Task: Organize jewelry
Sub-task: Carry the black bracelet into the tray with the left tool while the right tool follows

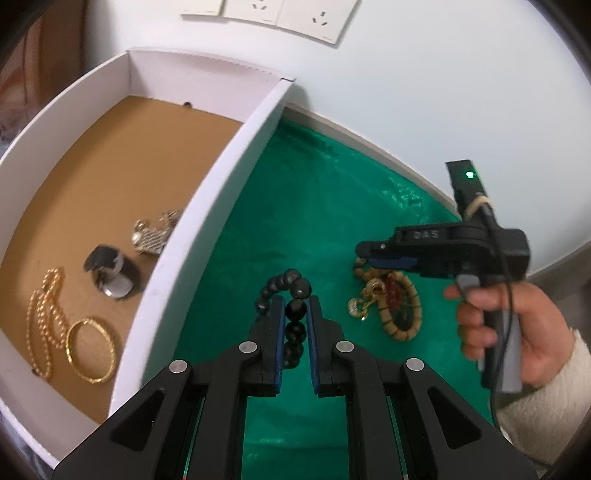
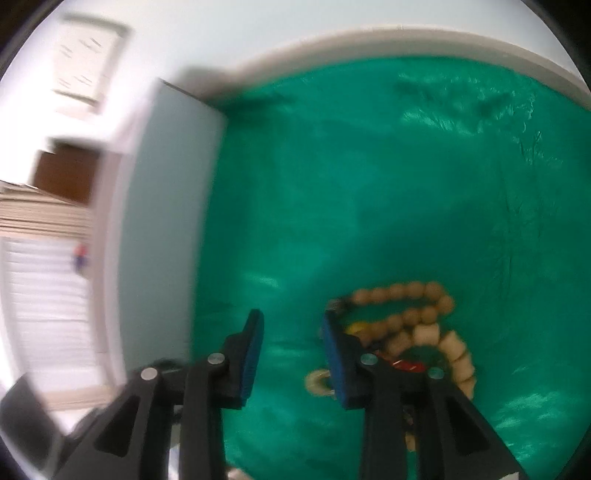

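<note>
Carrying a dark bead bracelet (image 1: 291, 317) in the left gripper (image 1: 295, 306), fingers clamped on the strand with the top beads curling out above the tips, just beside the white wall of the box (image 1: 207, 206) and not yet over it. Judging this as the transfer step: the bracelet lifted off the green cloth (image 1: 314, 206) on the desk, bound for the brown box floor where a gold chain (image 1: 44, 317), a gold bangle (image 1: 92, 350), a dark ring-like piece (image 1: 110, 273) and a sparkly brooch (image 1: 155, 236) are already lying. Calling next for a swing left over the wall, a lowering onto bare floor clear of those pieces, then a release. Pointing steeply downward, that gripper. Farther right, hovering low over the remaining tangle of tan wooden beads (image 2: 417, 317) and gold trinkets, the right gripper (image 2: 291, 354), gripped at its handle by a hand (image 1: 495, 325) in a cream sleeve; fingers standing apart with only cloth between them, one finger (image 2: 336, 362) overlapping the tangle's edge, so needing a shift right before closing. Beyond, pale wall and sockets (image 1: 273, 11).
</note>
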`<act>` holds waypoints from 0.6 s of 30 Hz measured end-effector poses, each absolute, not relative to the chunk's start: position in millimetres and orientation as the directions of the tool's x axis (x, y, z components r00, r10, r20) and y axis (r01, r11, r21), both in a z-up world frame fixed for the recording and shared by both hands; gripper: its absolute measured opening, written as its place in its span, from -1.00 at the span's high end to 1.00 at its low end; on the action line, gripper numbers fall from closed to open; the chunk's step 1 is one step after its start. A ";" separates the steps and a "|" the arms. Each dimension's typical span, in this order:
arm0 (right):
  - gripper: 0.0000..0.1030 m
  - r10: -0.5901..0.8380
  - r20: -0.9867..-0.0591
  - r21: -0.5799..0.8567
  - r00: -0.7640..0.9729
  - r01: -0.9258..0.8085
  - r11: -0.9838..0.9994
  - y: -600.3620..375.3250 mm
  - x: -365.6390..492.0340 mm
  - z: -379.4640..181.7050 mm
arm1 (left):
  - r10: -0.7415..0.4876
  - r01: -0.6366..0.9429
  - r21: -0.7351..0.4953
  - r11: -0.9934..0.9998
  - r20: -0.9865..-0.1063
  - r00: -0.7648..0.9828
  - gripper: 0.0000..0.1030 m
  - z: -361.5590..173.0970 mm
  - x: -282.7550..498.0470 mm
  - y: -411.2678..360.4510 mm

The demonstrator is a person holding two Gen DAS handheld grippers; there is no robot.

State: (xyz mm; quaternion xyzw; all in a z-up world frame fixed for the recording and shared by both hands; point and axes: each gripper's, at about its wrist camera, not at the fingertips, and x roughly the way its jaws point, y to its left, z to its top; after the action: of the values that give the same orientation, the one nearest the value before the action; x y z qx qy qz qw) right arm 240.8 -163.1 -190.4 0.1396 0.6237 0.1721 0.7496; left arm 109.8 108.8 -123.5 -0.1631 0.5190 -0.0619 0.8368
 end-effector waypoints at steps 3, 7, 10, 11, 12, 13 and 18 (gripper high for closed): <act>0.39 0.377 -0.914 0.375 0.148 -0.046 0.926 -157.7 244.5 -199.1 | -0.270 -0.078 -0.338 0.938 -0.851 0.450 0.81 -128.4 105.3 114.4; 0.39 0.338 -0.922 0.335 0.188 -0.046 0.941 -144.9 247.0 -202.4 | -0.270 -0.084 -0.339 0.937 -0.856 0.440 0.81 -133.4 103.0 119.1; 0.75 0.245 -0.944 0.226 0.221 -0.107 0.968 -125.2 244.4 -203.9 | -0.275 -0.083 -0.343 0.936 -0.856 0.439 0.81 -131.5 101.8 121.1; 0.73 0.238 -0.944 0.214 0.230 -0.125 0.969 -121.8 241.5 -205.4 | -0.277 -0.082 -0.345 0.935 -0.854 0.440 0.81 -129.8 101.5 121.7; 0.73 0.241 -0.942 0.216 0.233 -0.130 0.968 -121.2 237.8 -206.2 | -0.278 -0.081 -0.347 0.934 -0.853 0.442 0.81 -127.6 100.9 122.0; 0.73 0.269 -0.932 0.245 0.241 -0.125 0.961 -123.5 233.0 -204.3 | -0.284 -0.081 -0.353 0.932 -0.850 0.444 0.81 -123.7 100.2 122.6; 0.73 0.400 -0.858 0.348 0.321 -0.208 0.914 -136.7 200.7 -160.3 | -0.306 -0.071 -0.376 0.924 -0.837 0.453 0.81 -99.5 94.8 124.9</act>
State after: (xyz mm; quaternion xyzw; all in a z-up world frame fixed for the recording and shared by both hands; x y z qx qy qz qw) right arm 200.7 -136.7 -160.3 0.0871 0.5512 0.1882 0.8082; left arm 94.8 124.9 -99.5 -0.1820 0.5182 -0.0704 0.8327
